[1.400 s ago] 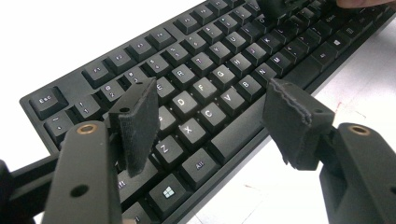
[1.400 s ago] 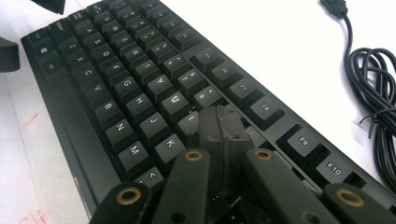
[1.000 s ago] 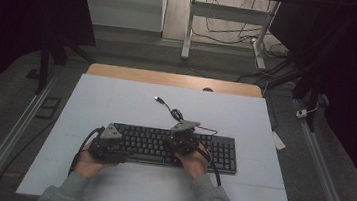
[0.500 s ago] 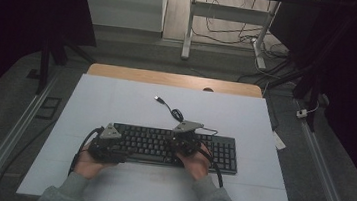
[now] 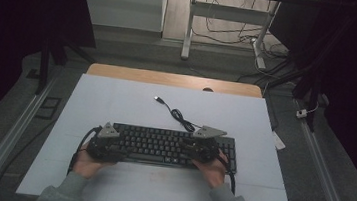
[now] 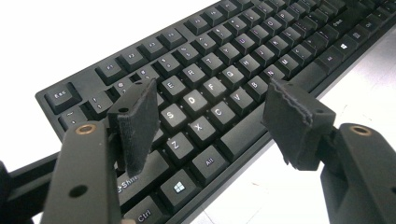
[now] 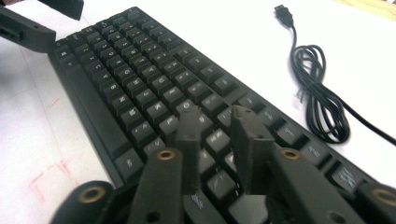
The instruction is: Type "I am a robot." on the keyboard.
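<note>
The high view is showing a lit white table amid dark surroundings. Glare is washing out the table in both gripper views. Motion blur is softening the right gripper at 6 o'clock.

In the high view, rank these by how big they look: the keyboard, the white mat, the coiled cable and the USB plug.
1. White mat
2. Keyboard
3. Coiled cable
4. USB plug

The gaps are plain, so nearness to the camera does not blur the order.
</note>
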Action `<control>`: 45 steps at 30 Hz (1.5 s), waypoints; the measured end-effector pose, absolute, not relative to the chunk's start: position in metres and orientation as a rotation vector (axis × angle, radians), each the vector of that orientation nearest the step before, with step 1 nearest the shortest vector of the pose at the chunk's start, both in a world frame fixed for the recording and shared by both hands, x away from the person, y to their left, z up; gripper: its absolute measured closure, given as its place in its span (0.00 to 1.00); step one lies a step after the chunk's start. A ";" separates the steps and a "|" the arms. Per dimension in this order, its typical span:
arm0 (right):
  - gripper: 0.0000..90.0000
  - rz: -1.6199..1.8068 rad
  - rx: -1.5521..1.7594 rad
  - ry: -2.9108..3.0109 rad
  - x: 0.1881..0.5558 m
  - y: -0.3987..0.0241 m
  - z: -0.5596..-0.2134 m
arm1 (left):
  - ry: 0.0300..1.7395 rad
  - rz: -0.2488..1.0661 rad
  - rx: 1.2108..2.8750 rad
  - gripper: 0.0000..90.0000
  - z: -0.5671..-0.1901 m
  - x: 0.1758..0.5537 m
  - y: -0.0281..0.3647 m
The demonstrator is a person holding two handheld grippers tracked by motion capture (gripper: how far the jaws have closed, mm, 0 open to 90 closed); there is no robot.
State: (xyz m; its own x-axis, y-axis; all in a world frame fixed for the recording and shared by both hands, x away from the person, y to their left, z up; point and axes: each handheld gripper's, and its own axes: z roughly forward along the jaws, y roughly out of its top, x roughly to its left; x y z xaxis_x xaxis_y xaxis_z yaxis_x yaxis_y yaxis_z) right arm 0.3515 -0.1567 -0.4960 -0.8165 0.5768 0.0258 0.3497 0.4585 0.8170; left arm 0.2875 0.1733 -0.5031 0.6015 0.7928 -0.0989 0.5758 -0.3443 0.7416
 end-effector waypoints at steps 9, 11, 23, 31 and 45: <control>0.65 1.304 0.779 2.442 0.338 -0.180 -0.495 | 1.087 0.359 2.052 0.39 -0.504 0.288 0.175; 0.64 1.296 0.773 2.440 0.335 -0.184 -0.495 | 1.086 0.360 2.052 0.39 -0.504 0.289 0.175; 0.63 1.278 0.764 2.445 0.329 -0.195 -0.497 | 1.086 0.370 2.046 0.39 -0.502 0.288 0.176; 0.63 1.271 0.765 2.449 0.330 -0.195 -0.498 | 1.087 0.375 2.046 0.39 -0.503 0.289 0.176; 0.63 1.282 0.767 2.447 0.330 -0.194 -0.499 | 1.077 0.394 2.049 0.42 -0.500 0.293 0.170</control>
State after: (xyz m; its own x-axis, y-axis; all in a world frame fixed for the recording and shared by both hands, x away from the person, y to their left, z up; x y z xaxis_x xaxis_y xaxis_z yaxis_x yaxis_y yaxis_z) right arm 0.3302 -0.1942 -0.4989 -0.8221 0.5693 0.0033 0.3268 0.4670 0.8217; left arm 0.2934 0.1704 -0.4998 0.5942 0.8005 -0.0782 0.5613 -0.3431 0.7532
